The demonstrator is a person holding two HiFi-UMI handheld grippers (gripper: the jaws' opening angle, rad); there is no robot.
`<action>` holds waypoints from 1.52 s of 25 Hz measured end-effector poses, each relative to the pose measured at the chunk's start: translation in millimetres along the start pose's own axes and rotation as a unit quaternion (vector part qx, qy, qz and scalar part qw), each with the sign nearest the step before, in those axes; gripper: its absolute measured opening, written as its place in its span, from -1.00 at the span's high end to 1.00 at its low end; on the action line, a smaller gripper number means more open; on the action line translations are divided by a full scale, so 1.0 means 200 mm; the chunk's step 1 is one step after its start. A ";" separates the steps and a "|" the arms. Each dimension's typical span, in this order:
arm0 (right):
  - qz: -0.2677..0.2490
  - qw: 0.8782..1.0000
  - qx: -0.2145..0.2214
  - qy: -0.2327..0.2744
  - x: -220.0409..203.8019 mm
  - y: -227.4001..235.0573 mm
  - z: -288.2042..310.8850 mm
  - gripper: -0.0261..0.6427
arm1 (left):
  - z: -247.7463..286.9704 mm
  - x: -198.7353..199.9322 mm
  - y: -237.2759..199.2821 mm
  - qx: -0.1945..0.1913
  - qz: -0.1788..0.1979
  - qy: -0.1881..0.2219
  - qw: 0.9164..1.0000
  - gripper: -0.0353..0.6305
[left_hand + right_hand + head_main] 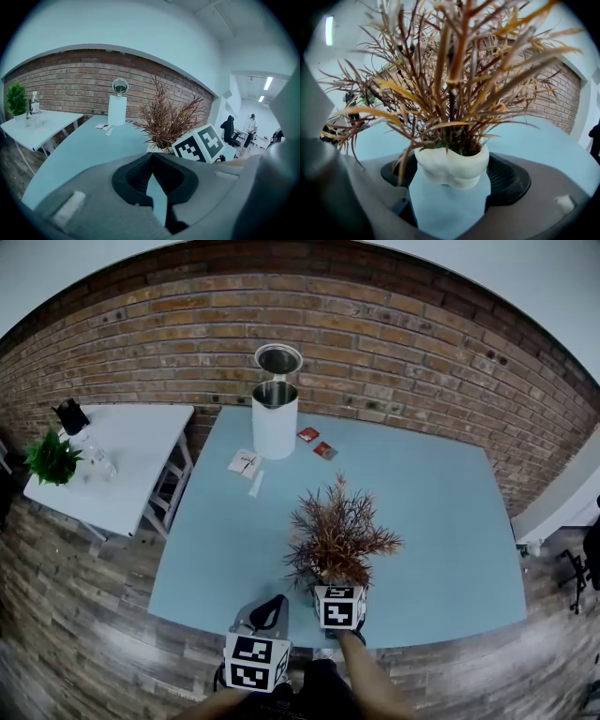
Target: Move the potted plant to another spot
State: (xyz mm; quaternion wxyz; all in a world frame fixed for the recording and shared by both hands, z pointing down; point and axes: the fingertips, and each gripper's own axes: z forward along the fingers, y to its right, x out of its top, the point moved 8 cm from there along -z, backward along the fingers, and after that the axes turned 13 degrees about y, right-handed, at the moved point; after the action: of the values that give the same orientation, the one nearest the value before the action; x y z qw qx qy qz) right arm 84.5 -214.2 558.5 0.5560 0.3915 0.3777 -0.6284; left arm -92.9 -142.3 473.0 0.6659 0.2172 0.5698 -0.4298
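Right gripper [451, 174] clasps the potted plant [337, 535] by its white pot [450, 165] near the table's [441, 521] front edge, apparently not yet carried; left gripper [151, 159] nearly closed, empty

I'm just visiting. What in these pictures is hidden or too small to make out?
Right gripper view: unclear whether the right claw presses the pot or merely flanks it.
Head view: foliage of the potted plant and a marker cube largely cover that pot; print on the red packets is too small.
Left gripper view: the distant people are too small to describe.
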 end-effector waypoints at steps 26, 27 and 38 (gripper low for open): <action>0.003 1.000 0.017 0.000 -0.17 -0.06 -0.34 -0.45 | -0.21 -0.12 0.18 0.030 -0.008 0.004 1.000 0.89; 0.001 1.000 0.015 0.000 -0.16 -0.06 -0.36 -0.45 | -0.22 -0.12 0.19 0.032 -0.009 0.006 0.999 0.89; -0.005 1.000 0.015 0.001 -0.22 -0.06 -0.46 -0.45 | -0.31 -0.15 0.26 0.043 -0.009 0.013 0.999 0.89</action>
State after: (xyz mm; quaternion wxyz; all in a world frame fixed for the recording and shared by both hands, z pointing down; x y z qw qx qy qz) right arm 83.1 -111.7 560.8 0.5469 0.3985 0.3703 -0.6364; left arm -84.1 -56.3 475.6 0.6447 0.2457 0.5616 -0.4568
